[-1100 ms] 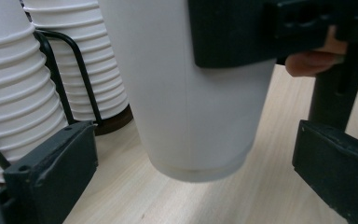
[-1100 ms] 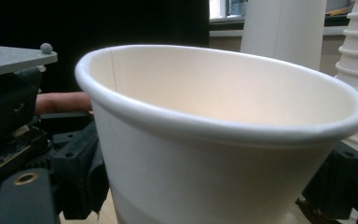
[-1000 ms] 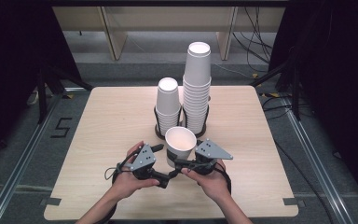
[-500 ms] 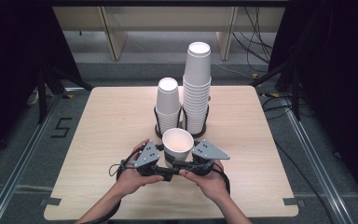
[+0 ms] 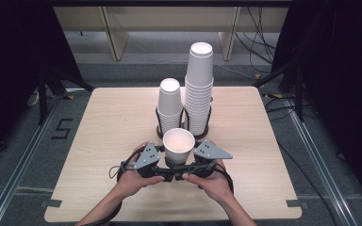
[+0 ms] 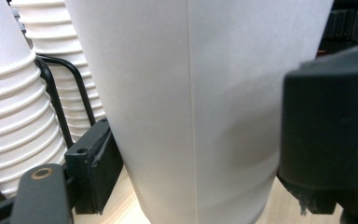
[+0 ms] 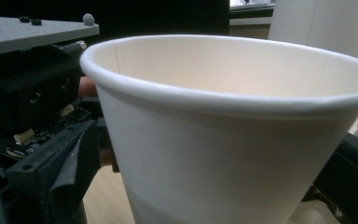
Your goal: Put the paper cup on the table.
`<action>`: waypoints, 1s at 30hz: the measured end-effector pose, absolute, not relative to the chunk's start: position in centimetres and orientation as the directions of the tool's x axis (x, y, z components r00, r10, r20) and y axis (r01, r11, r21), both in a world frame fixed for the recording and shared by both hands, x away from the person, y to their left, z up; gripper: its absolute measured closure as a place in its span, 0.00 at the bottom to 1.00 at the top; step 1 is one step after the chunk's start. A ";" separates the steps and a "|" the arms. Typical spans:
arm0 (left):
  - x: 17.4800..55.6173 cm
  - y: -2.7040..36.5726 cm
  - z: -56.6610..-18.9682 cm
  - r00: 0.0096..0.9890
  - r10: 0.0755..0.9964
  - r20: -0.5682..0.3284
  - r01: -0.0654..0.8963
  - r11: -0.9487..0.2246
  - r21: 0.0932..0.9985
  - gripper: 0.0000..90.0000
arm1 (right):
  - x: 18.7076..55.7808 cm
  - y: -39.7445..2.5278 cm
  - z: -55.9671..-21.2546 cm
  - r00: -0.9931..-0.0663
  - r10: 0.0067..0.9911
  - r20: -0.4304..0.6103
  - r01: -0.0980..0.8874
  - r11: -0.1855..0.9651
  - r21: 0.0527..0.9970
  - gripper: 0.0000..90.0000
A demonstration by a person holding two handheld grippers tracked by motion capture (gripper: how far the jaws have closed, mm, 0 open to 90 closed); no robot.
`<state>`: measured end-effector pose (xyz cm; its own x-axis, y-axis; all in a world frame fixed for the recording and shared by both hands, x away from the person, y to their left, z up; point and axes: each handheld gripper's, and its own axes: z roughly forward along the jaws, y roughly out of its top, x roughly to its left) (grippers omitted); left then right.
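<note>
A single white paper cup stands upright at the near middle of the table, just in front of the two cup stacks. My left gripper comes at it from the left and my right gripper from the right, low on its wall. In the left gripper view the cup wall sits between the jaws, which press against both sides. Seen from the right gripper view, the cup has its open rim tilted toward the camera and a jaw on each side of it.
A black wire rack behind the cup holds a short stack of white cups and a tall stack. The wooden table has bare room left and right. Cables lie on the floor beyond its right edge.
The cup and both grippers have drifted slightly toward the person; the grip on the cup looks the same.
</note>
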<state>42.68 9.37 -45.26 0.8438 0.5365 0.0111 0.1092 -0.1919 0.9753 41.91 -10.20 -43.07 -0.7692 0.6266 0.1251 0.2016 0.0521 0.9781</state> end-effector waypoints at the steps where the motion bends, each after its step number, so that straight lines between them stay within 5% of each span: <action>1: 42.7 9.4 -45.3 0.842 0.539 0.016 0.107 -0.197 0.975 0.23 | 41.8 -10.2 -43.0 -0.768 0.622 0.150 0.225 0.043 0.973 0.00; 30: 41.8 14.7 -45.2 0.751 0.658 0.046 0.119 -0.203 0.972 0.23 | 40.1 -12.5 -42.1 -0.755 0.644 0.125 0.198 0.042 0.979 0.00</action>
<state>41.81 14.67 -45.15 0.7515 0.6582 0.0457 0.1191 -0.2034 0.9718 40.10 -12.46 -42.13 -0.7549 0.6438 0.1250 0.1976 0.0416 0.9794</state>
